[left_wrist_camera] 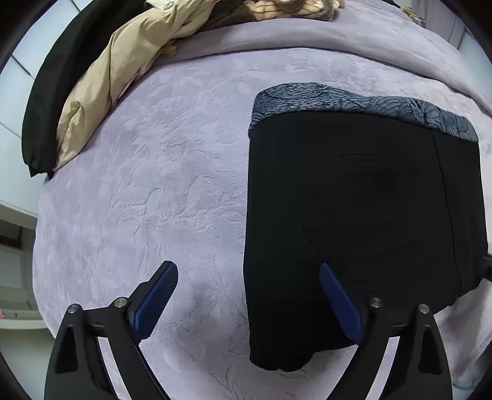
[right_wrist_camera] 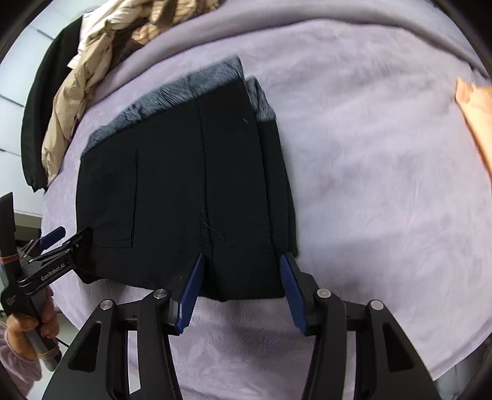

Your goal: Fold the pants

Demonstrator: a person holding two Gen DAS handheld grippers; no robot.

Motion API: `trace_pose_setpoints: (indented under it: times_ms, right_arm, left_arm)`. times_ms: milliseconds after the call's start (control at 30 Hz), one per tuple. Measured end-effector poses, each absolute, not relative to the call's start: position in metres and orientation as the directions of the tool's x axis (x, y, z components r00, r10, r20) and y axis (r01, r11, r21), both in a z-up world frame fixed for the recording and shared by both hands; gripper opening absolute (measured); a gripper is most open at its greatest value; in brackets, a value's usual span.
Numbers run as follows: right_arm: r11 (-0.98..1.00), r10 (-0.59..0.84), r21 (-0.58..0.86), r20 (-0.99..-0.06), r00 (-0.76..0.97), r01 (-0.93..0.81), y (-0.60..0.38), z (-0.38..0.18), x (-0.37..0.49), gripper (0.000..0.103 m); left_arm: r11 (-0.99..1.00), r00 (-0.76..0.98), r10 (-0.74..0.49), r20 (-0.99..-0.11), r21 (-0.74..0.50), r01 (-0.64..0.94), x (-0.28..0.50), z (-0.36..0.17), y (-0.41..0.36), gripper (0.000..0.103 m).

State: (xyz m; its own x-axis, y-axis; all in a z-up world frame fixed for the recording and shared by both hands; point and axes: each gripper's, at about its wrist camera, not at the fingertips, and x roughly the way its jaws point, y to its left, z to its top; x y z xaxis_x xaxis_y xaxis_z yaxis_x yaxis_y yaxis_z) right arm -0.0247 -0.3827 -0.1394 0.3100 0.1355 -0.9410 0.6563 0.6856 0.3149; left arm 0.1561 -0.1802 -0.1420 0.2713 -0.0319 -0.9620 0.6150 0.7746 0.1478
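Note:
The black pants (left_wrist_camera: 363, 221) lie folded into a compact rectangle on the lilac blanket (left_wrist_camera: 147, 190), with a grey patterned lining showing along the far edge (left_wrist_camera: 353, 100). They also show in the right wrist view (right_wrist_camera: 184, 190). My left gripper (left_wrist_camera: 247, 270) is open and empty, hovering over the pants' left near edge. It also shows at the left of the right wrist view (right_wrist_camera: 70, 235). My right gripper (right_wrist_camera: 241, 261) is open and empty, just above the pants' near edge.
A beige jacket (left_wrist_camera: 123, 77) and a black garment (left_wrist_camera: 52, 101) are piled at the far left of the bed. More clothes (left_wrist_camera: 292, 9) lie at the far edge. An orange-tan object (right_wrist_camera: 476, 117) sits at the right. The blanket (right_wrist_camera: 384, 184) spreads right of the pants.

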Motion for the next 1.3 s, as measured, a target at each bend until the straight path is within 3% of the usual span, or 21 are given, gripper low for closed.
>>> trace_pose_setpoints:
  times_ms: [300, 433, 500, 667, 733, 800, 867, 1000, 1300]
  right_arm:
    - [0.664, 0.129, 0.311, -0.943, 0.306, 0.680, -0.386, -0.123, -0.034, 0.058]
    - [0.632, 0.153, 0.339, -0.936, 0.317, 0.697, -0.381, -0.116, -0.046, 0.064]
    - [0.627, 0.156, 0.344, -0.934, 0.320, 0.699, -0.378, -0.112, -0.055, 0.067]
    - [0.624, 0.153, 0.347, -0.933, 0.327, 0.700, -0.370, -0.102, -0.062, 0.080]
    - [0.623, 0.149, 0.353, -0.930, 0.337, 0.698, -0.369, -0.098, -0.062, 0.081]
    - [0.629, 0.130, 0.348, -0.929, 0.347, 0.695, -0.366, -0.092, -0.060, 0.089]
    - [0.648, 0.089, 0.313, -0.937, 0.339, 0.694, -0.363, -0.086, -0.059, 0.103]
    - [0.665, 0.048, 0.261, -0.950, 0.308, 0.700, -0.361, -0.080, -0.056, 0.103]
    - [0.608, 0.104, 0.316, -0.941, 0.321, 0.728, -0.365, -0.077, -0.063, 0.103]
  left_arm:
    - [0.772, 0.229, -0.012, -0.973, 0.136, 0.621, 0.151, -0.126, -0.179, 0.094]
    - [0.773, 0.193, -0.033, -0.981, 0.097, 0.627, 0.143, -0.118, -0.177, 0.094]
    - [0.768, 0.186, -0.036, -0.982, 0.091, 0.634, 0.137, -0.115, -0.178, 0.103]
    - [0.752, 0.160, -0.048, -0.986, 0.070, 0.656, 0.124, -0.108, -0.180, 0.103]
    - [0.750, 0.156, -0.049, -0.987, 0.066, 0.658, 0.120, -0.105, -0.181, 0.103]
    - [0.746, 0.161, -0.054, -0.985, 0.067, 0.663, 0.117, -0.101, -0.182, 0.103]
    - [0.742, 0.161, -0.062, -0.985, 0.063, 0.667, 0.115, -0.098, -0.182, 0.103]
    - [0.732, 0.170, -0.066, -0.983, 0.068, 0.678, 0.112, -0.093, -0.183, 0.103]
    - [0.737, 0.159, -0.075, -0.984, 0.053, 0.674, 0.110, -0.086, -0.182, 0.103]
